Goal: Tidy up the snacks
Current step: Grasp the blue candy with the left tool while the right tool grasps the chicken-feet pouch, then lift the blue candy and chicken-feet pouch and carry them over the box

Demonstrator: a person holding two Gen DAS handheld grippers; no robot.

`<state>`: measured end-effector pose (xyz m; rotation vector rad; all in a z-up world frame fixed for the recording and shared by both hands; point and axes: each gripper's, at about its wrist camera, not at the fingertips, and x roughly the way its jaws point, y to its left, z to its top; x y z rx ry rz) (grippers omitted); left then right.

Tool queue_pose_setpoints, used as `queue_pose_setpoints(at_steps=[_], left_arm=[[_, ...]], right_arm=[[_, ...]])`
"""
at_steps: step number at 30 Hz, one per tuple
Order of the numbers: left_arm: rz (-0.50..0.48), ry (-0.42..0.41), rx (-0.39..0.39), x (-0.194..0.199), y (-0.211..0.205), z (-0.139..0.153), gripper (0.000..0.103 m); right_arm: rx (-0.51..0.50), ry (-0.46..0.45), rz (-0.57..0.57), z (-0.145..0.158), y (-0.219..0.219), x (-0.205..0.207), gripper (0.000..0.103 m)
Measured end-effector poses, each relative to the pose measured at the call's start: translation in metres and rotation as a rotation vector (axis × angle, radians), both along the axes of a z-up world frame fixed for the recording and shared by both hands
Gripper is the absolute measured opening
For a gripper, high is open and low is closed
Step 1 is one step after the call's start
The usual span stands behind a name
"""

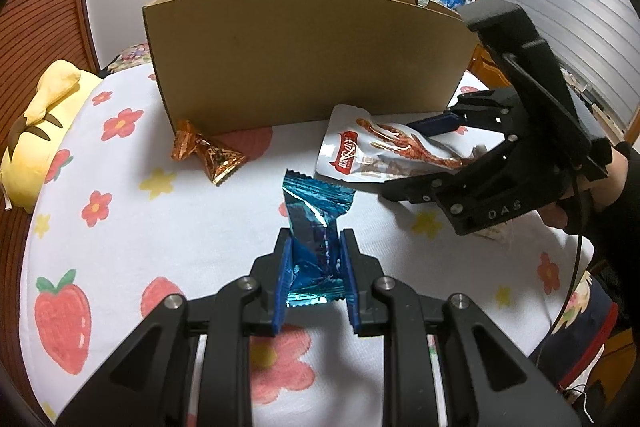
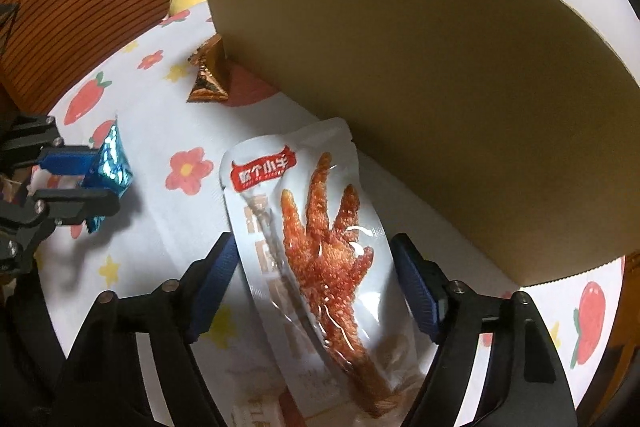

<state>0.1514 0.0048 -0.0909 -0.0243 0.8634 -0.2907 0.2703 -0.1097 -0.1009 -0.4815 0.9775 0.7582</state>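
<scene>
Left gripper [image 1: 315,259] clamps blue packet [image 1: 314,223]; right gripper [image 2: 312,281] wide around chicken-foot pouch [image 2: 312,239], grip unclear

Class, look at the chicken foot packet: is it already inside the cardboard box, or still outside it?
Outside. The chicken foot packet lies flat on the cloth in front of the cardboard box, between the open fingers of the right hand-held gripper.

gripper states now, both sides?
Left gripper: closed on the blue candy wrapper.
Right gripper: open, jaws straddling the chicken-foot snack pouch, not clamped yet.
</scene>
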Motion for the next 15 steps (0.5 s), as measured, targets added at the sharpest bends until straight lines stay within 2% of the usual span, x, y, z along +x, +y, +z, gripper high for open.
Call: queue_pose_setpoints(at_steps=[15], left_arm=[[-0.005,-0.003,0.001,0.0,-0.002,0.001,0.021]], right_arm=[[-0.03,-0.09,-0.007,0.01,0.001,-0.016,0.058]])
